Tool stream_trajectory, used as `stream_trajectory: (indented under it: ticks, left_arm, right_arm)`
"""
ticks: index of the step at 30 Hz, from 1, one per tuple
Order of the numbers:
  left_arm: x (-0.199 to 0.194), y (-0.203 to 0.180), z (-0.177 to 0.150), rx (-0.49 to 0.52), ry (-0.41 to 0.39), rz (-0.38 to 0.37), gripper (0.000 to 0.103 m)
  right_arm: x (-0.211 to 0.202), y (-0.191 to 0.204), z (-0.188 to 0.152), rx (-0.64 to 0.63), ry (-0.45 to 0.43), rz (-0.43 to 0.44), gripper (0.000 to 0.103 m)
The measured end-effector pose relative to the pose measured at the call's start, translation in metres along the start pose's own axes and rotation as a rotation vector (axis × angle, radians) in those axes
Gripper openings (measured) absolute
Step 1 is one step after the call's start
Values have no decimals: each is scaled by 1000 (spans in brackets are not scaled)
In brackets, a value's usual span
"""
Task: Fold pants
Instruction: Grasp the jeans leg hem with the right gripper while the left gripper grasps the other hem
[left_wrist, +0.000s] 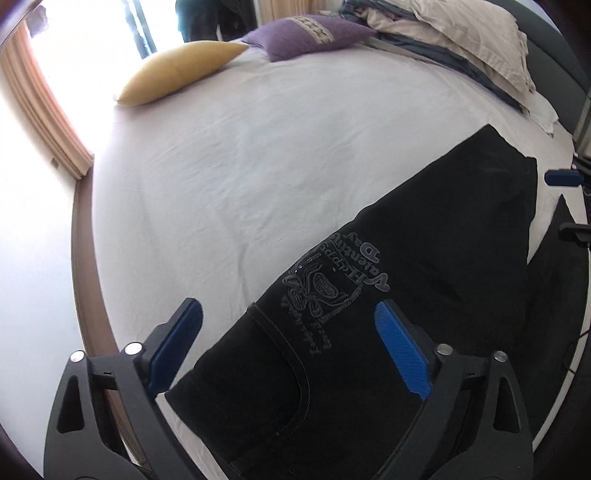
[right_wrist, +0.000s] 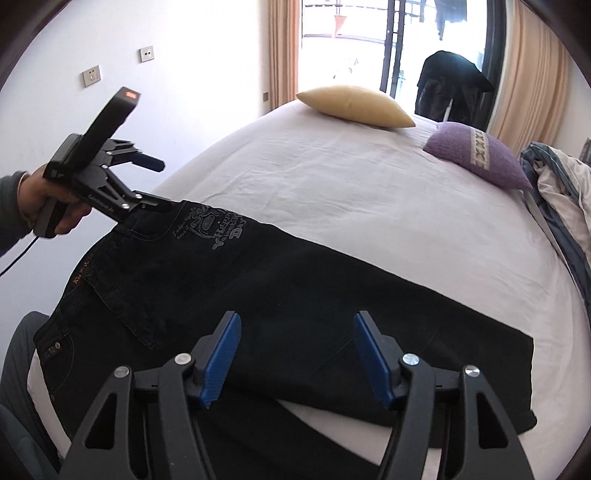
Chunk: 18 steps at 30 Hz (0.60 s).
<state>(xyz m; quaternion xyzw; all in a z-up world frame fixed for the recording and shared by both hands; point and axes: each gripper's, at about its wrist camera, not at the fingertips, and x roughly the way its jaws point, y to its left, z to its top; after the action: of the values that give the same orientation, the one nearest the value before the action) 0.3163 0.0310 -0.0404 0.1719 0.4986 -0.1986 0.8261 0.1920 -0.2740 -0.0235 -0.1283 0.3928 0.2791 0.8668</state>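
Observation:
Black jeans (right_wrist: 280, 295) with a grey print lie flat on the white bed sheet (right_wrist: 369, 192), waist at the left and leg ends at the right. They also show in the left wrist view (left_wrist: 424, 251). My left gripper (left_wrist: 288, 347) is open, its fingers either side of the waist edge near the pocket, and it also shows in the right wrist view (right_wrist: 162, 184). My right gripper (right_wrist: 297, 360) is open just above the legs, holding nothing. Its blue fingertips (left_wrist: 563, 178) show at the right edge of the left wrist view.
A yellow cushion (right_wrist: 354, 105) and a purple cushion (right_wrist: 480, 155) lie at the far side of the bed. Crumpled bedding (right_wrist: 561, 199) is piled at the right. A dark garment (right_wrist: 452, 85) hangs by the balcony door. Wall sockets (right_wrist: 92, 75) are at the left.

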Motion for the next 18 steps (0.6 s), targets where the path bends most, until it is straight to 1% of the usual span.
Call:
stream_trajectory:
  ticks: [1, 2, 3, 4, 7, 9, 11, 13, 15, 18]
  left_arm:
    - [12, 3, 7, 10, 29, -30, 76]
    - [25, 6, 12, 18, 55, -57, 71]
    - [36, 5, 16, 29, 86, -78, 69]
    - [48, 6, 21, 45, 118, -95, 64]
    - [75, 8, 32, 76, 168, -109, 63]
    - [85, 7, 38, 91, 178, -123, 61]
    - [96, 7, 45, 97, 199, -154, 48]
    - [109, 9, 49, 100, 231, -151, 39]
    - [119, 8, 51, 111, 254, -149, 37]
    - [125, 1, 51, 136, 261, -144, 22]
  right_arm:
    - [4, -4, 3, -16, 0, 12, 66]
    - [9, -8, 5, -30, 2, 26, 66]
    - [16, -13, 8, -40, 8, 38, 66]
    - [22, -18, 10, -46, 16, 46, 66]
    - [34, -27, 14, -54, 20, 70, 65]
    - [41, -33, 17, -61, 19, 75, 63]
    - [49, -38, 19, -59, 27, 92, 62]
    - [56, -41, 22, -61, 34, 104, 59]
    - [61, -41, 25, -69, 41, 108, 59]
    - [69, -42, 29, -81, 54, 124, 55]
